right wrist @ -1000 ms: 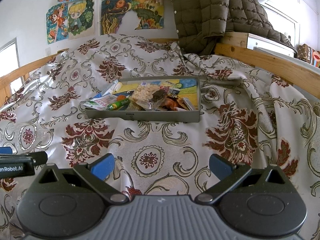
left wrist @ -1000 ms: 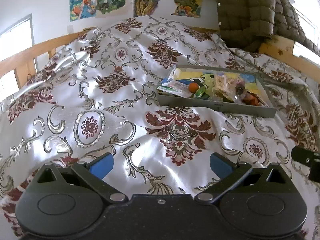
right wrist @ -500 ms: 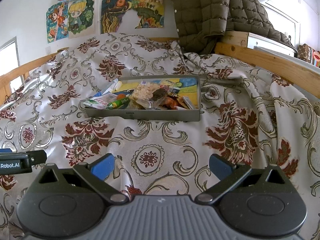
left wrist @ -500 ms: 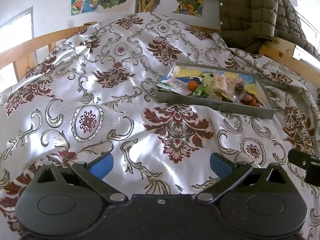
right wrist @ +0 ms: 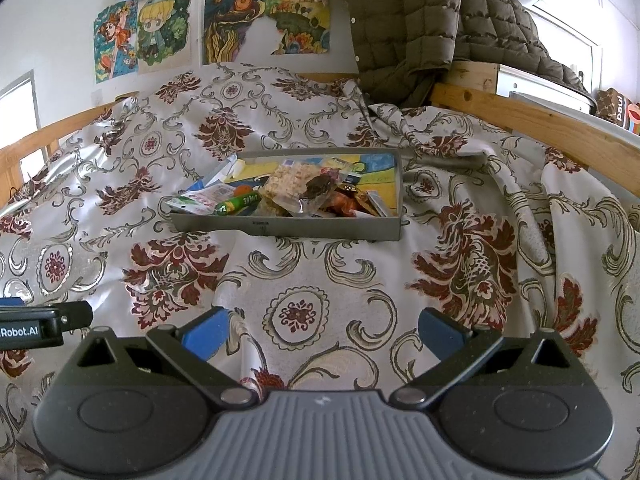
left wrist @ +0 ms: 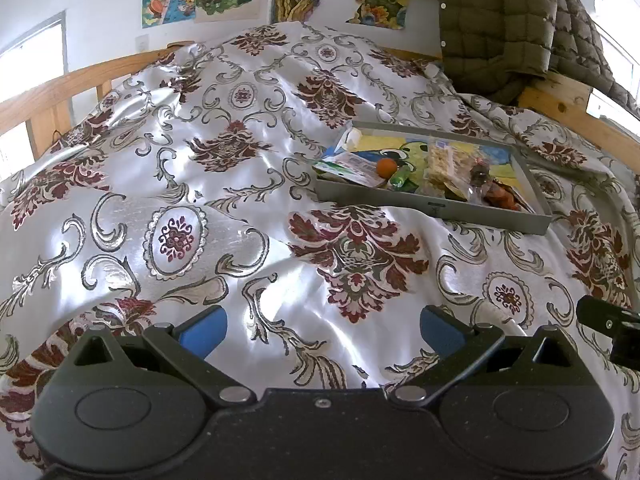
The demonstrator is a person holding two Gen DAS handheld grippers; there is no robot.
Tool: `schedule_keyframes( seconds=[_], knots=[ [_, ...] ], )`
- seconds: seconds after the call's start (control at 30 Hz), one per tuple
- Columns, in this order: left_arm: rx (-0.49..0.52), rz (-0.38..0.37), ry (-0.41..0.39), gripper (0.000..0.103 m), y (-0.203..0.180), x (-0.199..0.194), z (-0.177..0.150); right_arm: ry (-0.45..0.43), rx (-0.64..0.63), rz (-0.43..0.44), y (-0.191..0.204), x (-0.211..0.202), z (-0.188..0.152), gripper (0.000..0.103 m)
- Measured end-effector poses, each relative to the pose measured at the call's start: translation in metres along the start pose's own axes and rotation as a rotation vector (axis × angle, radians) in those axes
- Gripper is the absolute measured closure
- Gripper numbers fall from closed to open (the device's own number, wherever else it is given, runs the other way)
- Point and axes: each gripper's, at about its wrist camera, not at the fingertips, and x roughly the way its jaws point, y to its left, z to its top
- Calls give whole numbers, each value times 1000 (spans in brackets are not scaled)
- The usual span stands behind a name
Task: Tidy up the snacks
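Observation:
A shallow grey tray point(left wrist: 432, 205) point(right wrist: 288, 227) lies on a bed, heaped with several snacks: a white-green packet point(right wrist: 198, 202), a green tube point(right wrist: 238, 203), a small orange ball point(left wrist: 386, 167), a clear bag of puffed rice squares point(right wrist: 290, 184) and orange wrappers point(right wrist: 344, 202). My left gripper point(left wrist: 322, 330) hovers open over the cover, well short of the tray and to its left. My right gripper point(right wrist: 322, 330) is open too, facing the tray's near wall from a distance. Both hold nothing. Each gripper's edge shows in the other's view.
The bed has a shiny white cover point(right wrist: 320, 280) with maroon and silver ornaments, rumpled at the right. A wooden bed rail point(right wrist: 540, 124) runs along the right and left. An olive quilted jacket point(right wrist: 420, 20) hangs at the back. Cartoon posters point(right wrist: 156, 36) are on the wall.
Both grippers have drawn back and risen slightly, so the tray looks a little smaller and farther. Their fingers stay open; the snacks have not moved.

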Motion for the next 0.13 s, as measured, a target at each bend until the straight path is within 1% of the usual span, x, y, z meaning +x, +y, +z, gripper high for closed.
schedule_keyframes(
  seconds=[0.13],
  knots=[
    [4, -2, 6, 1, -1, 1, 0, 3, -2, 0, 1, 1, -2, 0]
  ],
)
